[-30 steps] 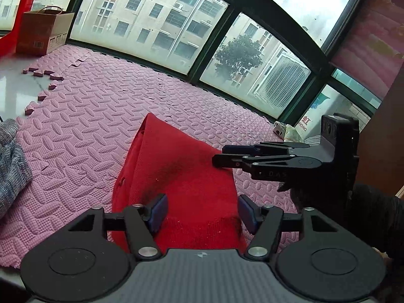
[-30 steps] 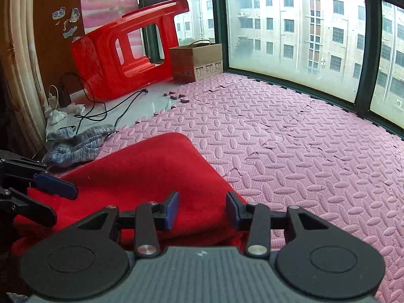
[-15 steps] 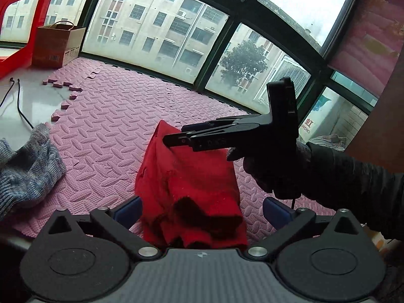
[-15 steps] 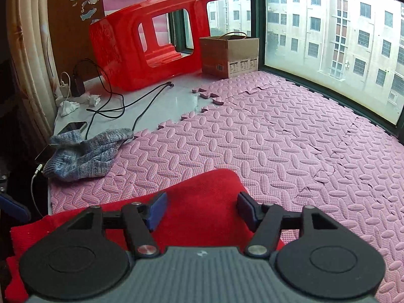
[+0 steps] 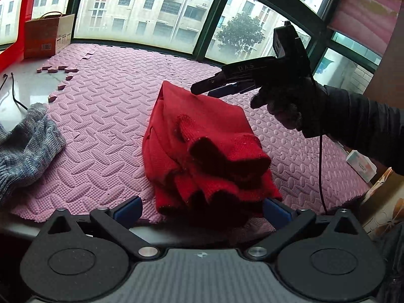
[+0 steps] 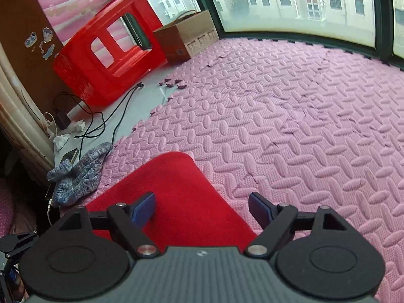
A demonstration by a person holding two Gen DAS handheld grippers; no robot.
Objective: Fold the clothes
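The red knit garment (image 5: 202, 146) is lying folded into a thick bundle on the pink foam mat (image 5: 106, 106), near the mat's near edge. Its stacked layers and rolled hems are facing the left gripper (image 5: 202, 208), whose blue-padded fingers (image 5: 127, 208) are standing wide apart on either side of the bundle's near end, gripping nothing. Whether the pads are touching the cloth cannot be told.

The right gripper (image 5: 213, 89), held by a dark-gloved hand (image 5: 290, 103), is hovering just over the far top corner of the bundle, coming in from the right. In the right wrist view its fingers (image 6: 260, 210) are spread wide as well, with the smooth folded top of the garment (image 6: 174, 194) lying below and between them; nothing is being held.

A wide stretch of mat is lying open to the far side and to the right of the bundle, running up to the dark window frame. To the left, a grey-blue knit garment (image 5: 22, 149) is sitting well apart from the red one, spilling over the mat's left edge onto the pale sill. Farther left, black cables (image 6: 106, 121), a red plastic stool (image 6: 106, 50) on its side and a cardboard box (image 6: 189, 35) are crowding the far left corner. Loose mat pieces (image 5: 58, 69) are lying by the jagged left border.
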